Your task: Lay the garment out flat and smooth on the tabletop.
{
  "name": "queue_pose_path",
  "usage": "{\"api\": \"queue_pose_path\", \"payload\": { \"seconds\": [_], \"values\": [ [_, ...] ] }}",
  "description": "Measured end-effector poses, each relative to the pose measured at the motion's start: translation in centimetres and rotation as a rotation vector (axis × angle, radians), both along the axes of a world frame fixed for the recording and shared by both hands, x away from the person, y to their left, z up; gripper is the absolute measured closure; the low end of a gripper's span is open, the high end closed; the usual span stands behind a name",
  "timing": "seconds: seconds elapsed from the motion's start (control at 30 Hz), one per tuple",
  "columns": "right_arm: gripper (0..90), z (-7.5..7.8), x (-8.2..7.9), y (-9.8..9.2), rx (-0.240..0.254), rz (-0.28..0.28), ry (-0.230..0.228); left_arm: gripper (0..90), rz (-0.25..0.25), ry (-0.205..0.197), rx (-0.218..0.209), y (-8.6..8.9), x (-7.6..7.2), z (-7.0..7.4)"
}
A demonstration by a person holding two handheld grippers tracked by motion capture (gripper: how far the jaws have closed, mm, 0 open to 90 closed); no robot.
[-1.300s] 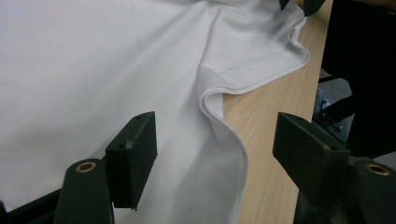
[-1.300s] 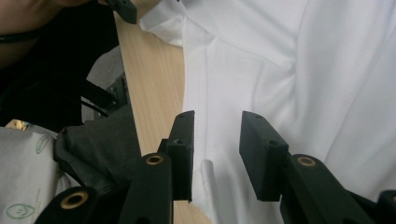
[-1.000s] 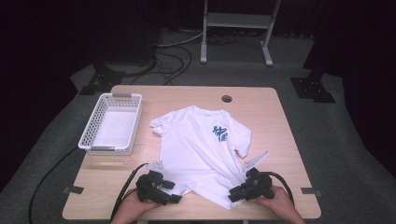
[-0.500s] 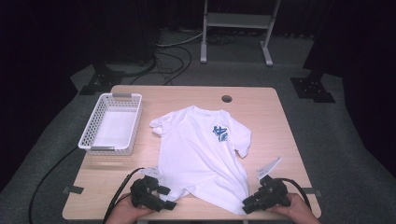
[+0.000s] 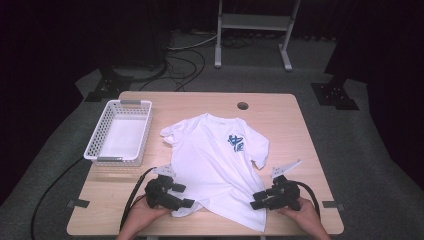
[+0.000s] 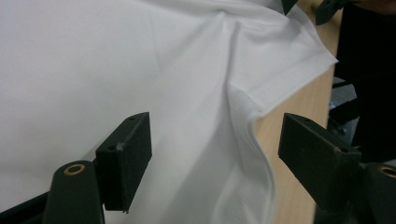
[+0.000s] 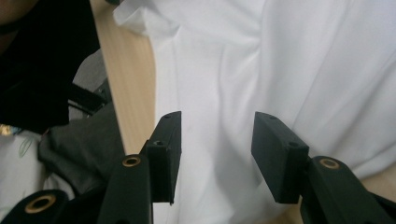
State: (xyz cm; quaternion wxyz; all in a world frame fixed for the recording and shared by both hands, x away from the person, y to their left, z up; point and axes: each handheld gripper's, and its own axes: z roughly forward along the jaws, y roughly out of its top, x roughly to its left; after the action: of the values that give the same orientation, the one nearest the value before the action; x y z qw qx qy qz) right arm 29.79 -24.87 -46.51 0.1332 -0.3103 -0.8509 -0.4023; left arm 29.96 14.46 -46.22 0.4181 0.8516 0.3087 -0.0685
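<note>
Light wooden counter (image 5: 300,130): white printed cotton T-shirt (image 5: 215,160); left gripper (image 5: 186,202), right gripper (image 5: 254,203), jaws just widened, gripping nothing; best re-grip hem corners squarely.

The work surface is a light wooden table (image 5: 280,107) with a round cable hole (image 5: 242,105) near its far edge. Grey carpet (image 5: 350,145) covers the floor around it. Black cables (image 5: 185,62) run loose across the carpet beyond the far left corner. A pale metal stand (image 5: 252,22) with two legs is positioned behind the table. Black base plates (image 5: 334,95) sit on the carpet at either side. The surroundings are dark; light falls mainly on the table.
</note>
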Motion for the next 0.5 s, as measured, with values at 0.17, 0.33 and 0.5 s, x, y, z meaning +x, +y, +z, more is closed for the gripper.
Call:
{"api": "queue_pose_path", "payload": {
  "seconds": [0.17,0.33,0.5],
  "values": [
    [52.1,-0.3,1.2,0.8,-0.015,-0.085,-0.039,24.0,0.03,-0.022,0.014,-0.9,1.5,-0.4],
    [51.8,-1.0,1.6,1.5,-0.053,-0.132,-0.092,23.1,0.054,-0.064,0.068,-1.2,2.0,-0.9],
    [48.4,-1.0,1.3,1.8,-0.061,-0.135,-0.136,23.5,0.05,-0.122,0.115,-1.2,1.4,-0.8]
  ]
}}
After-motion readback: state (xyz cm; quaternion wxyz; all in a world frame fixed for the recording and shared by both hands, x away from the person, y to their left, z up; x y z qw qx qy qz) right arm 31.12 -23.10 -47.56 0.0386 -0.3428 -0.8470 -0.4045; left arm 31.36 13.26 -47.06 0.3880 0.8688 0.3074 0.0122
